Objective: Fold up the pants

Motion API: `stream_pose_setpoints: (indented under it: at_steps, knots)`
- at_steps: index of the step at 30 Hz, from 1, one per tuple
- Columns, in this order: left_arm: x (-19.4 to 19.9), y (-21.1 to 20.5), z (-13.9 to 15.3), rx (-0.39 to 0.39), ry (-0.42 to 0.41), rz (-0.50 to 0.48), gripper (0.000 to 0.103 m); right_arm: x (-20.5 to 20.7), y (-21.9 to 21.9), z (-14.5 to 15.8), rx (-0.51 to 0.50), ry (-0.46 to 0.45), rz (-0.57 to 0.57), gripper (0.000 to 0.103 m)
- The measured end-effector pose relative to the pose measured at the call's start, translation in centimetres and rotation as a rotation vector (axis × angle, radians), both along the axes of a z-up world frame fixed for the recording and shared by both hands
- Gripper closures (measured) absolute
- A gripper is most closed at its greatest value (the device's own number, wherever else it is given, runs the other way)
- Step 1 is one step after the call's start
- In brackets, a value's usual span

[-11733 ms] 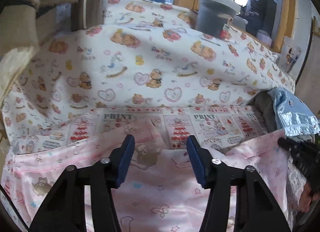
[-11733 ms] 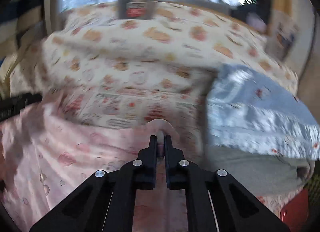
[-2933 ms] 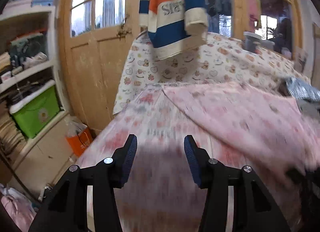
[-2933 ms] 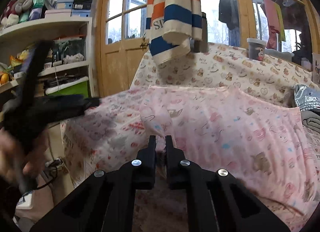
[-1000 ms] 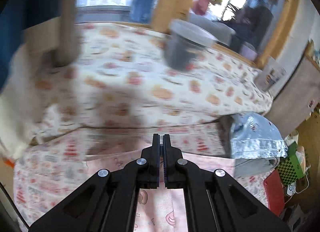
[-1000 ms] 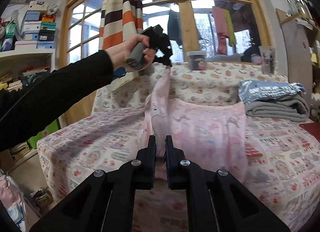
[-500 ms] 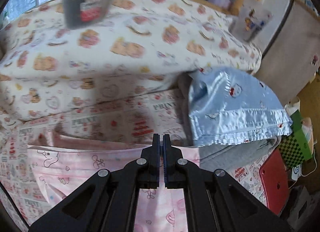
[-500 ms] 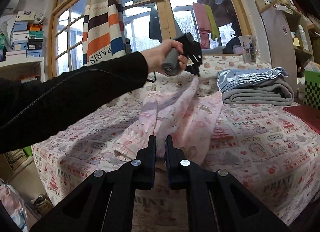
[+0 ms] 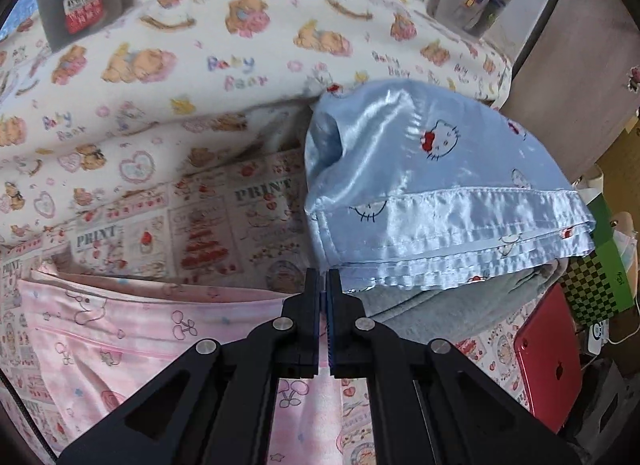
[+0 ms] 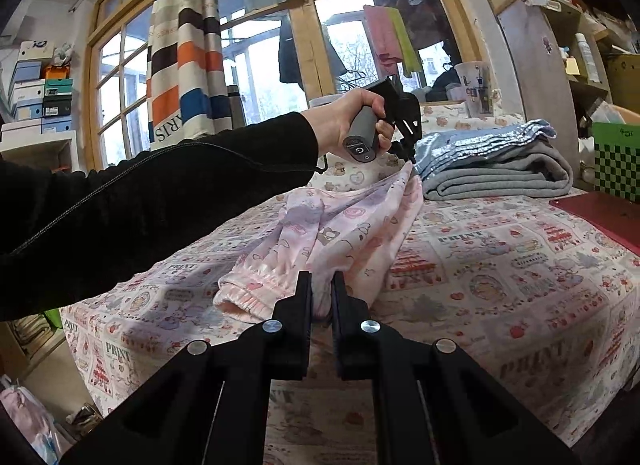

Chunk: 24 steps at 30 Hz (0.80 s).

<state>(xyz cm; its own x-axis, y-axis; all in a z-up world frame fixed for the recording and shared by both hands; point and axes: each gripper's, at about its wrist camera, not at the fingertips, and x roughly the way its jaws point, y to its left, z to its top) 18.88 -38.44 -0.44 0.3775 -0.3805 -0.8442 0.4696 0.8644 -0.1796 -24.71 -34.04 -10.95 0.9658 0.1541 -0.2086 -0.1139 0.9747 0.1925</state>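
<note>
Stretching between them, pink pants [image 10: 340, 233] are clamped by left gripper [image 9: 323, 293] and right gripper [image 10: 321, 297].

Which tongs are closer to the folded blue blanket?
Left. The left tongs hold the pink pants right beside the blue blanket; the right tongs grip them farther away.

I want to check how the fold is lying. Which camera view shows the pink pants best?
The right wrist view: it shows the pink pants draped across the bed from cuff to the end pinched by the left gripper. The left wrist view shows only one flat stretch of them behind its shut fingers.
</note>
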Motion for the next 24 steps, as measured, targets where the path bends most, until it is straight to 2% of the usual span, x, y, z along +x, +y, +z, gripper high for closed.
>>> stream_pose_setpoints:
  at_steps: [6, 12, 14, 15, 16, 18, 21, 22, 23, 24]
  knots:
    - [0.4, -0.5, -1.6, -0.006, 0.027, -0.009, 0.101, 0.3, -0.4, -0.3, 0.005, 0.005, -0.005, 0.095]
    - [0.5, -0.8, -1.7, 0.0, 0.014, -0.026, 0.1, 0.6, -0.4, -0.6, -0.005, 0.016, -0.003, 0.095]
    - [0.5, -1.0, -1.8, 0.011, 0.016, -0.03, 0.09, 0.7, -0.6, -0.6, 0.004, 0.019, -0.001, 0.094]
    - [0.4, -1.2, -1.9, 0.013, 0.023, -0.029, 0.076, 0.7, -0.8, -0.6, 0.009, 0.019, -0.001, 0.094]
    - [0.4, -1.5, -2.0, 0.012, 0.026, -0.026, 0.07, 0.7, -0.9, -0.6, 0.013, 0.018, -0.004, 0.093]
    - [0.2, -1.5, -1.8, 0.012, 0.016, -0.032, 0.07, 0.6, -0.8, -0.4, 0.003, 0.013, -0.017, 0.085]
    - [0.1, -1.1, -1.3, 0.005, 0.003, -0.036, 0.068, 0.4, -0.7, -0.1, -0.018, -0.005, -0.043, 0.067]
    - [0.1, -0.6, -1.1, -0.006, 0.004, -0.036, 0.068, 0.4, -0.8, 0.1, -0.017, -0.013, -0.043, 0.055]
    - [0.0, 0.0, -0.8, -0.018, 0.004, -0.035, 0.068, 0.3, -0.9, 0.2, -0.014, -0.02, -0.044, 0.049]
    - [0.0, 0.6, -0.6, -0.026, -0.002, -0.027, 0.068, 0.3, -1.0, 0.5, -0.007, -0.03, -0.049, 0.049]
